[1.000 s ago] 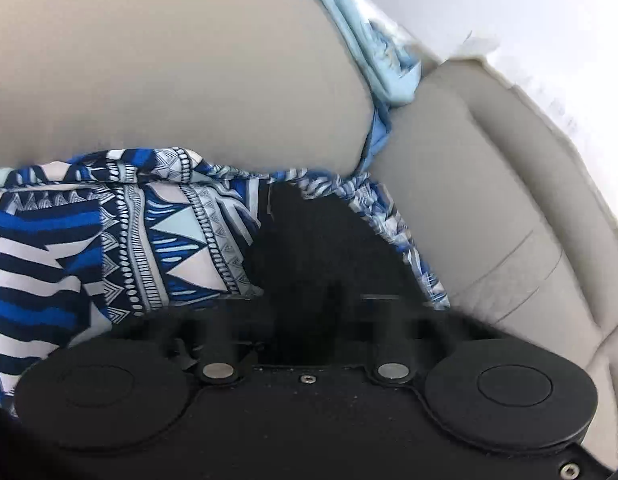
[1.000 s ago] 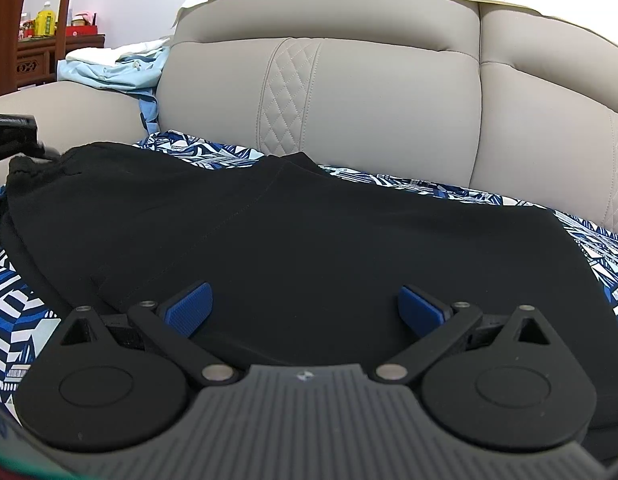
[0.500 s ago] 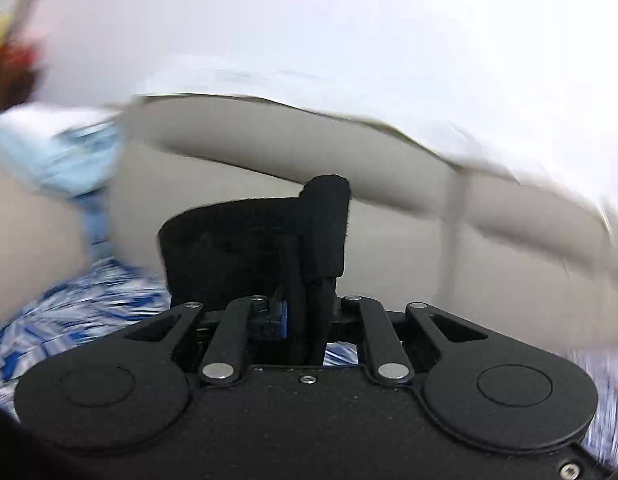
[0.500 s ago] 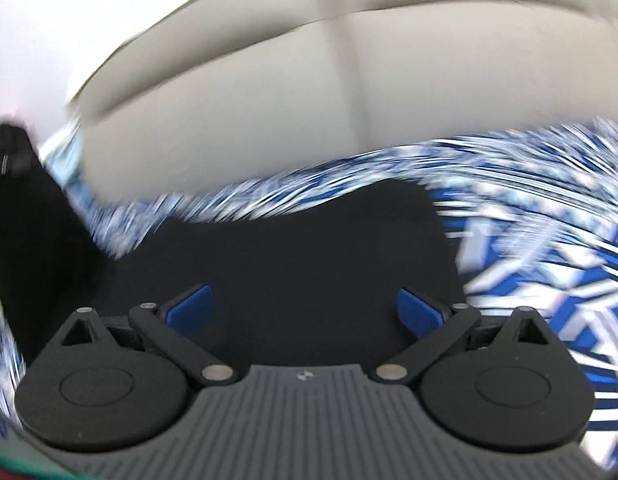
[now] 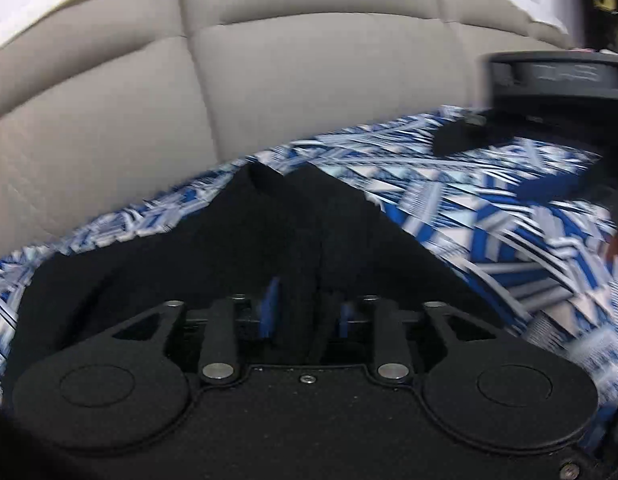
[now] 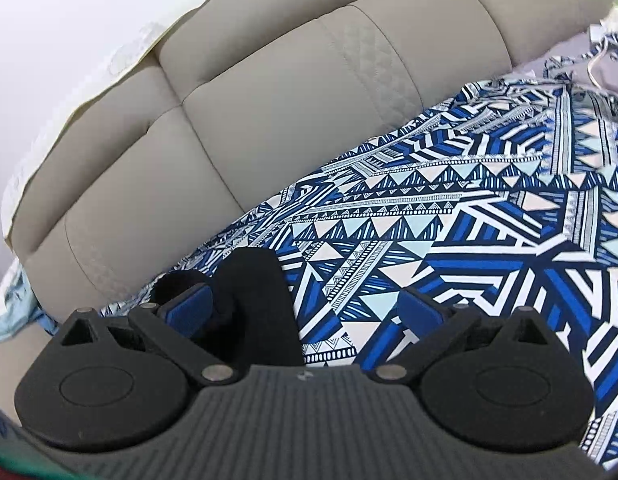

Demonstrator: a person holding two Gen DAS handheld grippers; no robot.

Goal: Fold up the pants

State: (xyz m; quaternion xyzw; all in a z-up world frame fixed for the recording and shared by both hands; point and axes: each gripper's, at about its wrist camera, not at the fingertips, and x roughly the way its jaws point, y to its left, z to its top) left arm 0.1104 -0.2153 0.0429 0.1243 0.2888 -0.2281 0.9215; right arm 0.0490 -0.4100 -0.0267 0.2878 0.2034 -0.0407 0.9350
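Black pants (image 5: 213, 248) lie on a blue and white patterned cloth (image 5: 489, 216) over the sofa seat. My left gripper (image 5: 305, 312) is shut on a fold of the black pants, which drape away in front of it. In the right wrist view, a bunched edge of the pants (image 6: 257, 292) lies between the blue pads, nearer the left pad (image 6: 189, 312). My right gripper (image 6: 305, 312) is open, its pads wide apart. The right gripper also shows at the right edge of the left wrist view (image 5: 549, 152).
The beige sofa backrest (image 6: 269, 92) runs behind the patterned cloth (image 6: 469, 208). A light blue garment (image 6: 9, 316) lies at the far left. Grey fabric with a cord (image 6: 589, 64) sits at the upper right. A white wall is above the sofa.
My left gripper has carried the pants' edge up and over to the right. The right gripper has swung right, and pants fabric now lies between its open pads.
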